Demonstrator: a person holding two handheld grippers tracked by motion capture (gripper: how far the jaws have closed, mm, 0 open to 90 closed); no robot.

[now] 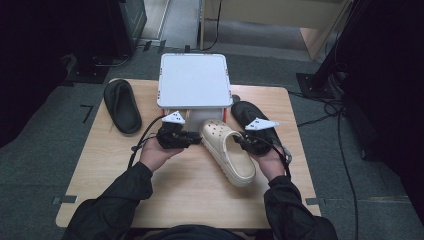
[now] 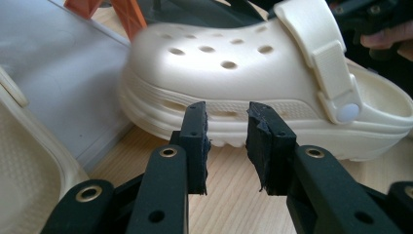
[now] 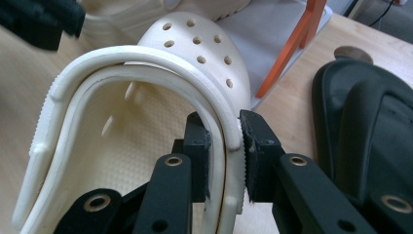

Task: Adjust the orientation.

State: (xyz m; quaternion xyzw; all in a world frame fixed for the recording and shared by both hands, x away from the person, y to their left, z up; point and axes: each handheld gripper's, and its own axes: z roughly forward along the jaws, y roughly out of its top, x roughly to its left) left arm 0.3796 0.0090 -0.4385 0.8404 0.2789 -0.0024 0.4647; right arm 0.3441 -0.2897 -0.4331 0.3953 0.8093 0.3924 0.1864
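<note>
A cream clog lies on the light wooden counter, toe toward the far side and heel toward the near right, between the person's two hands. The right claw pinches the clog's right side wall near the heel, one jaw inside the shoe and one outside, with the heel strap folded along the rim. The left claw sits just beside the clog's left side, its jaws spread with a gap between them and their tips at the ridged sole, gripping nothing.

At the far middle of the counter stands a white rack with a flat top and orange legs; the clog's toe reaches just in front of it. In the left gripper view a second cream clog shows at the left edge, on the rack's lower shelf. A black sandal lies on the far left of the counter, well apart from the clog, and another black sandal lies just right of the right claw.

The counter stands on grey carpet, with cables trailing along the right and dark equipment at both far corners. A pale wooden cabinet stands beyond.
</note>
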